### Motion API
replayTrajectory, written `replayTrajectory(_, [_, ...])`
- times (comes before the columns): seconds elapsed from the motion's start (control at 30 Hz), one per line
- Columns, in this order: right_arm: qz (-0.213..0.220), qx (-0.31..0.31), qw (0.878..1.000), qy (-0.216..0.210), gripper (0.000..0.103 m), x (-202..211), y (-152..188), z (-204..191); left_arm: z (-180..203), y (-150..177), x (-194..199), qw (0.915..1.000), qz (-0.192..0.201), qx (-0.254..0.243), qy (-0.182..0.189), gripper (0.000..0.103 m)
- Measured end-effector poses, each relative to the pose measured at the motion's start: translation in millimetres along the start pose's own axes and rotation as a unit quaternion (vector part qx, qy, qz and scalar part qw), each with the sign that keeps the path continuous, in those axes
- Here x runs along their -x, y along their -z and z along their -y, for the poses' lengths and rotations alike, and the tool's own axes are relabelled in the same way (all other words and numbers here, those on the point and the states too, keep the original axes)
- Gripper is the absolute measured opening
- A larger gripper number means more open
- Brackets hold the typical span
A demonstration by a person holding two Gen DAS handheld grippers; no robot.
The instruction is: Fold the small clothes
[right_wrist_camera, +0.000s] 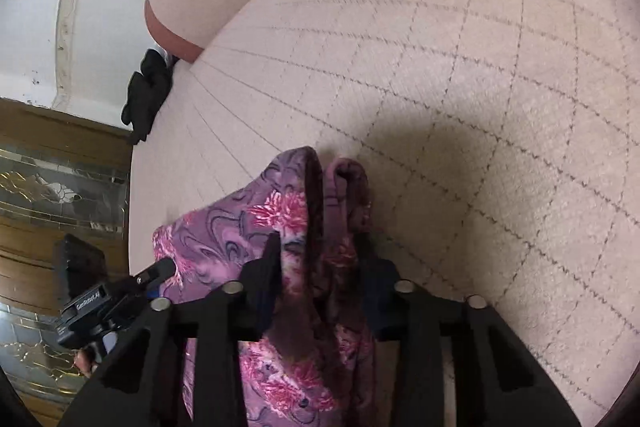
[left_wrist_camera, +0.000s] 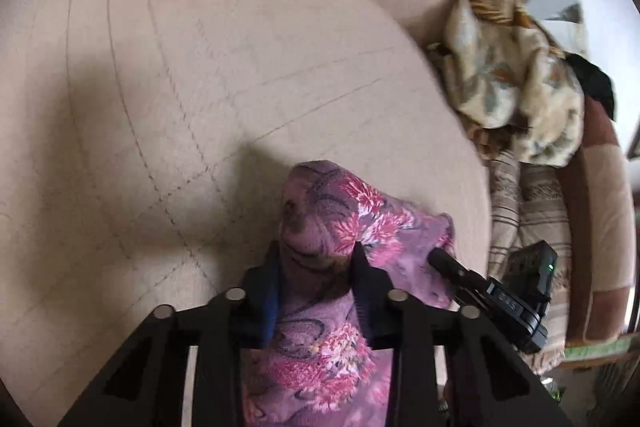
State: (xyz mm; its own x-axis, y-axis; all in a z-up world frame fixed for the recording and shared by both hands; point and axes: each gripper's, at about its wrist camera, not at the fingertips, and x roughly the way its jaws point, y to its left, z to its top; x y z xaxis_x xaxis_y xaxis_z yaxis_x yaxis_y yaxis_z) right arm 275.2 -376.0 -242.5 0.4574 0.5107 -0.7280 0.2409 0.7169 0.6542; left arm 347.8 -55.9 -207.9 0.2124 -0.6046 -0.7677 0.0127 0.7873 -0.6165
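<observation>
Purple floral garment (left_wrist_camera: 332, 227): soft fleecy knit, pink blossoms, bunched into rounded folds, held above beige quilted cushion (left_wrist_camera: 180, 87) with stitched grid lines. Left gripper (left_wrist_camera: 316, 255): fingers pinching a fold of the cloth. Right gripper (right_wrist_camera: 318, 247): fingers likewise pinching gathered fabric. Far right in left view: crumpled cream patterned blanket (left_wrist_camera: 516, 79) on striped pillows (left_wrist_camera: 532, 211)

Only legible text: "GenRobot.AI" on the left gripper (right_wrist_camera: 160, 269) body, seen from right wrist; other markings too blurred.
</observation>
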Motion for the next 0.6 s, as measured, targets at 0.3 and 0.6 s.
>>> replayTrajectory(0.3, [0.032,0.074,0.996,-0.047,0.02,12.8,-42.2,-91.4,-0.6,-61.8,81.4,0.9964,0.084,-0.014,0.003,0.031])
replayTrajectory(0.6, [-0.025,0.093,0.995,0.031,0.033,-56.0,-41.9,-87.9,-45.9,-42.3,48.5,0.9893,0.038,-0.065,-0.125,0.061])
